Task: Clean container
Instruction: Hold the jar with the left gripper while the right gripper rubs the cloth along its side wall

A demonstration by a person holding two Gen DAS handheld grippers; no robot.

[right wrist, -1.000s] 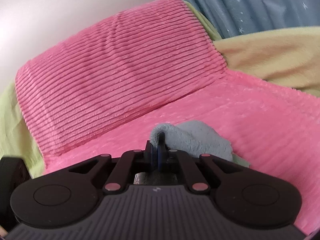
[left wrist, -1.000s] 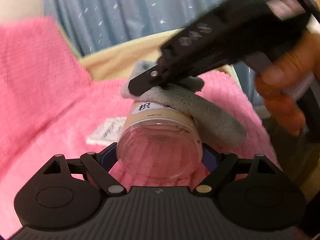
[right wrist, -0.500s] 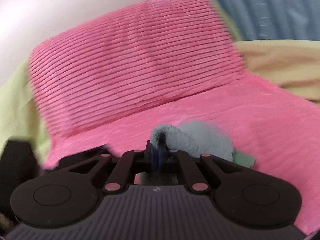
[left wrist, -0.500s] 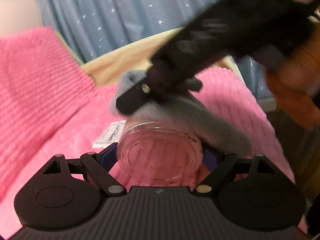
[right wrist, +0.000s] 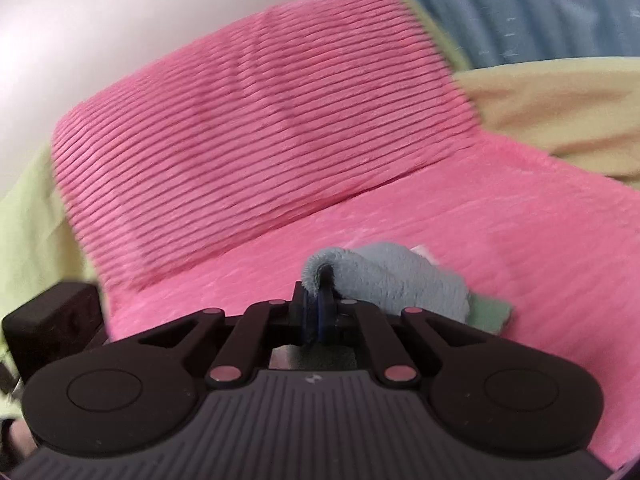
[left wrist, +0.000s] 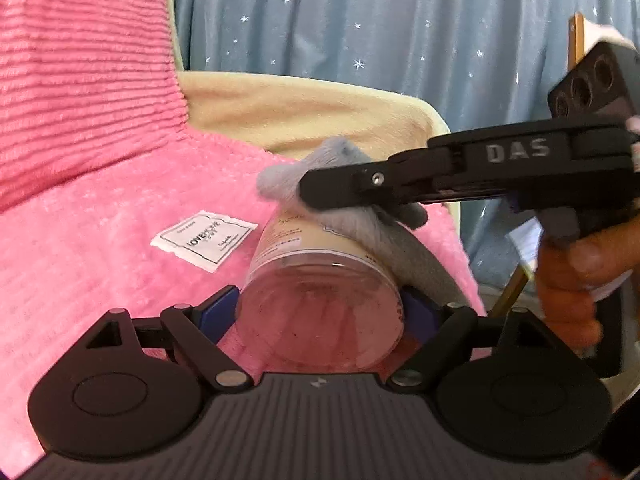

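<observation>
While the left gripper clamps the jar lying above the pink blanket, our right gripper, its jaws just eased slightly yet pinching the cloth, wipes the jar's wall at 1 o'clock. Next, we judge: roll the jar, wipe on.

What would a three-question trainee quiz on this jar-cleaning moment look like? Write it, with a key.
1. True or false: the left gripper has its jaws clamped on the clear jar.
2. What does the right gripper hold? A) a sponge B) a grey cloth C) nothing
3. Fill in: the grey cloth lies against the jar's ____ side.

Key: 1 true; 2 B; 3 upper, over its label.
</observation>
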